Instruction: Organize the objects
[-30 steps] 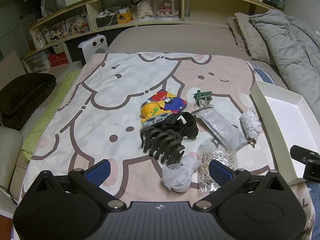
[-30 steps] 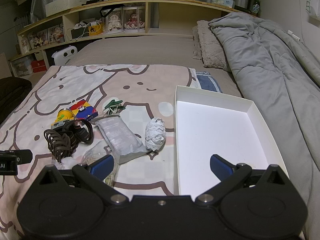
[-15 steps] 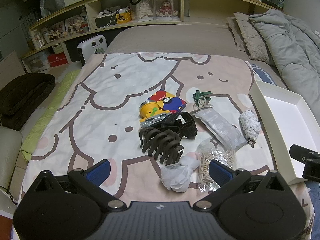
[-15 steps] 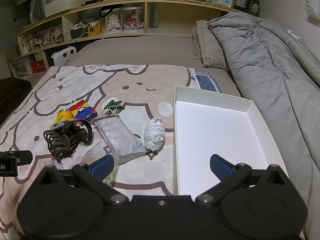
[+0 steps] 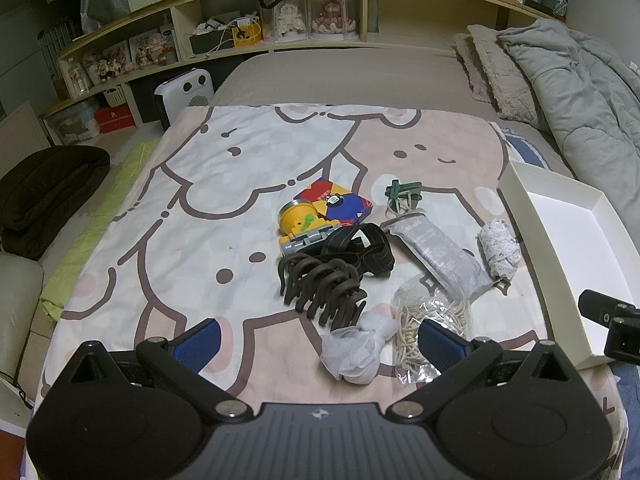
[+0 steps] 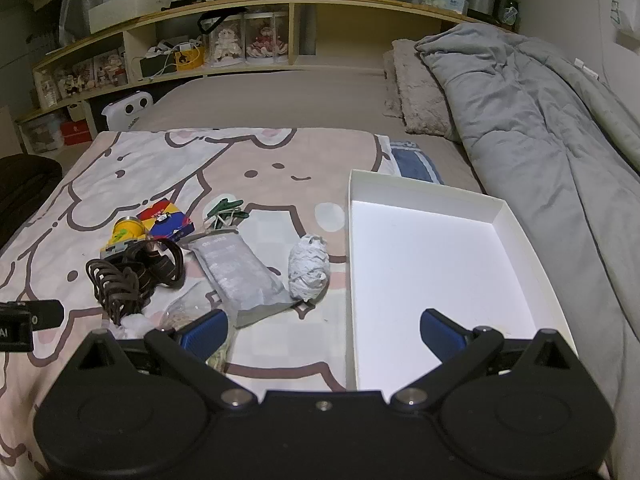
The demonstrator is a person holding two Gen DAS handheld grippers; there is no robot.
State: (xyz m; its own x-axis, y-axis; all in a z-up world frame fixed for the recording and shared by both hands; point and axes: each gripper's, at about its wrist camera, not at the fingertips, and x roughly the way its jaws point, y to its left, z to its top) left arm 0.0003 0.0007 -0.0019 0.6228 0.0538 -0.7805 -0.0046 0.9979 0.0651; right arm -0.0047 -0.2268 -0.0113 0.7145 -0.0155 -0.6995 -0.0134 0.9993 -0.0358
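A pile of small objects lies on the cartoon-print blanket point(image 5: 208, 184): a large brown claw clip point(image 5: 320, 282), a dark strap point(image 5: 366, 248), a yellow toy point(image 5: 301, 222), a colourful card box point(image 5: 334, 206), green clips point(image 5: 402, 194), a grey pouch point(image 5: 440, 254), a white lace roll point(image 5: 498, 248), a clear bag of beige bits point(image 5: 426, 320) and a crumpled white bag point(image 5: 354, 350). An empty white box point(image 6: 432, 264) sits to their right. My left gripper point(image 5: 316, 342) hangs open just short of the pile. My right gripper point(image 6: 322, 330) is open over the box's near left edge.
A grey duvet point(image 6: 536, 112) and pillows point(image 6: 420, 92) fill the right side of the bed. Wooden shelves point(image 5: 304, 12) with dolls and clutter run along the head. A white heater point(image 5: 186, 92) and a dark cushion point(image 5: 44, 196) lie off the left side.
Both views have shifted only slightly; the pile sits a touch nearer the left gripper. Nothing was taken hold of or let go.
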